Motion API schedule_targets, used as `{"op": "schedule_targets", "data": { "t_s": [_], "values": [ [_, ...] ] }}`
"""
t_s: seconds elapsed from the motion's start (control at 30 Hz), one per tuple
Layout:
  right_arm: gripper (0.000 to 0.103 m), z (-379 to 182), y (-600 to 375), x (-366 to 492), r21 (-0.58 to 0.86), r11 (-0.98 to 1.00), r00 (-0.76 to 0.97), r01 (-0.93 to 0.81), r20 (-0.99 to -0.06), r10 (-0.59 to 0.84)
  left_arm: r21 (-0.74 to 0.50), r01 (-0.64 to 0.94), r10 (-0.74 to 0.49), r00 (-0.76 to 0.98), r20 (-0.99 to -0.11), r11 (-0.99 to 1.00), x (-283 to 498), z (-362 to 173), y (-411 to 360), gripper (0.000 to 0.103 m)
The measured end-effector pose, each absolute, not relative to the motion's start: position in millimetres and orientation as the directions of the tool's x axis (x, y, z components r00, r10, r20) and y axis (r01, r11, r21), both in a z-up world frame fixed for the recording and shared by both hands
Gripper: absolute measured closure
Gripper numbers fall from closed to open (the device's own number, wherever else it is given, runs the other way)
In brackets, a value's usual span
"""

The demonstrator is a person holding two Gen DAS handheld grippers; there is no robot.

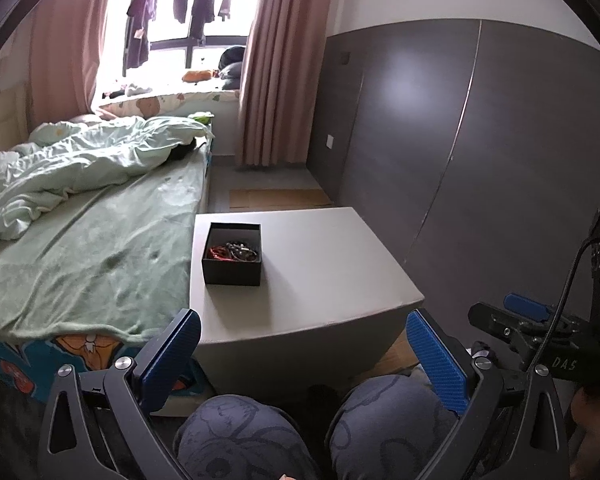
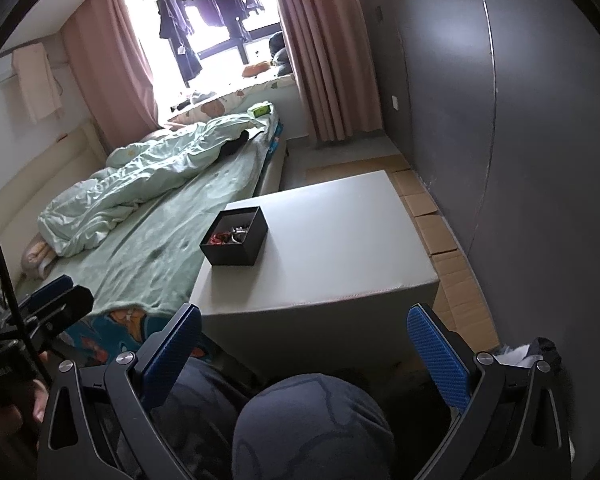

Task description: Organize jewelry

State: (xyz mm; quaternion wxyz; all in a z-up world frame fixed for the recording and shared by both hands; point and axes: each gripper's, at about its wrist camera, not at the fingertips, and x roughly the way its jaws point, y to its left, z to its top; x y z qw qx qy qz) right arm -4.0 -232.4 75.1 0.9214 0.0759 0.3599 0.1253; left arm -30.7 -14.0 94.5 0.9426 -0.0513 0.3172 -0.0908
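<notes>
Grey and bare apart from one thing, the single table (image 1: 320, 272) carries one black box (image 1: 232, 254) near its bed-side edge; inside lies one tangle of jewelry (image 1: 233, 251), pieces too small to count. Sorting looks either finished or unstarted. Left gripper (image 1: 304, 354) and right gripper (image 2: 304, 354) both gape empty, well short of the box

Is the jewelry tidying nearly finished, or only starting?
Possibly finished: the jewelry lies in a tangle inside the open black box on the grey table. Both the left gripper and right gripper hang back, jaws open, empty. No lid visible.
</notes>
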Motion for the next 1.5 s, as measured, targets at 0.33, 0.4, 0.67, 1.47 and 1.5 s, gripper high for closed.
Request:
{"op": "schedule_targets", "data": {
  "t_s": [0.33,0.4,0.67,1.47,1.5],
  "values": [
    [0.000,65.2,-234.9,-2.0,0.239,0.955,0.705,-0.177,-0.646,0.292,-0.160,0.114,-0.186,0.805,-0.563,0.980,-30.2,92.2,-15.2,0.000],
    [0.000,65.4,-236.0,-0.8,0.243,0.954,0.705,-0.174,-0.645,0.293,-0.166,0.121,-0.195,0.803,-0.564,0.979,-30.2,91.7,-15.6,0.000],
    [0.000,65.6,-236.8,-0.2,0.245,0.955,0.707,-0.169,-0.645,0.291,-0.163,0.121,-0.194,0.795,-0.574,0.979,-28.7,89.1,-16.2,0.000],
    [0.000,64.5,-244.0,-1.3,0.253,0.954,0.703,-0.162,-0.649,0.292,-0.148,0.118,-0.183,0.797,-0.576,0.982,-32.2,89.5,-19.2,0.000],
    [0.000,65.1,-243.9,-1.6,0.252,0.954,0.703,-0.163,-0.649,0.292,-0.149,0.119,-0.183,0.797,-0.576,0.982,-32.3,89.6,-19.1,0.000]
  ]
}}
